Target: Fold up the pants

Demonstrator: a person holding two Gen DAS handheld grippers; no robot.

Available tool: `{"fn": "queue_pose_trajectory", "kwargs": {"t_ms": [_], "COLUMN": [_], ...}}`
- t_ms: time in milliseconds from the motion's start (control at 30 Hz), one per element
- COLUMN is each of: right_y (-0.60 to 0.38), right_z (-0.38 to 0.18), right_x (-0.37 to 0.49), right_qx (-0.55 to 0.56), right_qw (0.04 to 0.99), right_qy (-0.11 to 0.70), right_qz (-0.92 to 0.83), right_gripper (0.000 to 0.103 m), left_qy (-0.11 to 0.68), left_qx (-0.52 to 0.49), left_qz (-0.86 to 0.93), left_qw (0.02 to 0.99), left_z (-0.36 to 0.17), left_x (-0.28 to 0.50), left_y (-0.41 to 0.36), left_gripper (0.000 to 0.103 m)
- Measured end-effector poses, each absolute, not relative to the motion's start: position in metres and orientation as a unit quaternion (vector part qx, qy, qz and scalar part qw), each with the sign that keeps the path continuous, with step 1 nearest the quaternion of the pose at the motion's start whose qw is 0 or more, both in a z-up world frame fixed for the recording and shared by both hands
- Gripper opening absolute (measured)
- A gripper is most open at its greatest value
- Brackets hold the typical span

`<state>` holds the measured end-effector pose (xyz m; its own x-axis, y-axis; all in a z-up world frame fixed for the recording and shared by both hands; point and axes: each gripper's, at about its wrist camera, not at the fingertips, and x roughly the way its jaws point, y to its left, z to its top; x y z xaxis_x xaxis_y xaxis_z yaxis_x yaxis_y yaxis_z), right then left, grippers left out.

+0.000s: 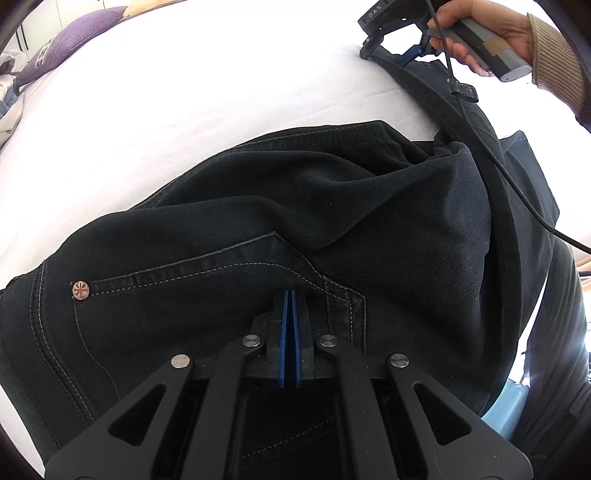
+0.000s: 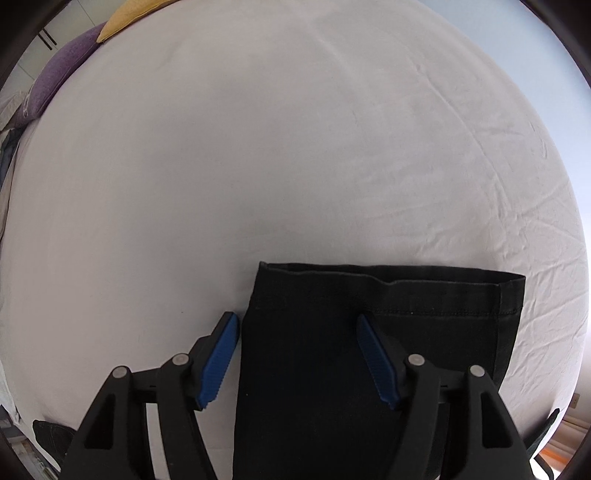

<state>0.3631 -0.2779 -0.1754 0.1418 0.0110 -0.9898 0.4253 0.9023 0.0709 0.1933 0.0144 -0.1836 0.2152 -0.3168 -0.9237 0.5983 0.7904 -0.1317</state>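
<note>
- The left gripper [image 1: 290,295] sits nearest its camera, its blue jaws clenched together, tips pressed into the dark denim near the waistband; whether any cloth is pinched between them I cannot tell.
- At about 9 o'clock from those jaws a metal rivet [image 1: 81,290] marks a pocket corner of the pants [image 1: 332,206], which lie rumpled on the white bed [image 1: 184,92].
- Toward 1 o'clock a pant leg runs up to the right gripper [image 1: 391,48], held by a hand [image 1: 491,40] in a ribbed sleeve, a black cable [image 1: 480,140] trailing from it.
- In the right wrist view the right gripper [image 2: 295,321] has its jaws released, spread wide; one pad rests on the sheet beside the cloth, the other over the leg.
- The leg hem [image 2: 406,284] lies flat at 12 o'clock beyond them.
- A purple pillow [image 2: 55,81] and a yellow pillow [image 2: 125,16] sit at 10 o'clock, far off.
</note>
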Motion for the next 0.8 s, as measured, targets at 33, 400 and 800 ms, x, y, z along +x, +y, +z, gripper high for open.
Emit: {"fn": "queue_pose_trajectory", "kwargs": {"t_ms": [33, 400, 800], "right_y": [-0.275, -0.319, -0.393], "right_z": [-0.175, -0.151, -0.030], "right_x": [0.363, 0.326, 0.162], "right_qx": [0.167, 0.209, 0.285], "right_qw": [0.736, 0.758, 0.864], "right_qy": [0.641, 0.607, 0.409], "right_qz": [-0.137, -0.112, -0.074], "right_gripper": [0.066, 0.013, 0.011], "left_qy": [0.551, 0.550, 0.564], "left_qx": [0.127, 0.132, 0.119], "left_qz": [-0.298, -0.292, -0.277], "left_qw": [0.769, 0.771, 0.769], "left_z": [-0.183, -0.181, -0.181], "left_x": [0.194, 0.191, 0.198], "left_y": [0.015, 0.016, 0.013], "left_gripper": [0.002, 0.002, 0.002]}}
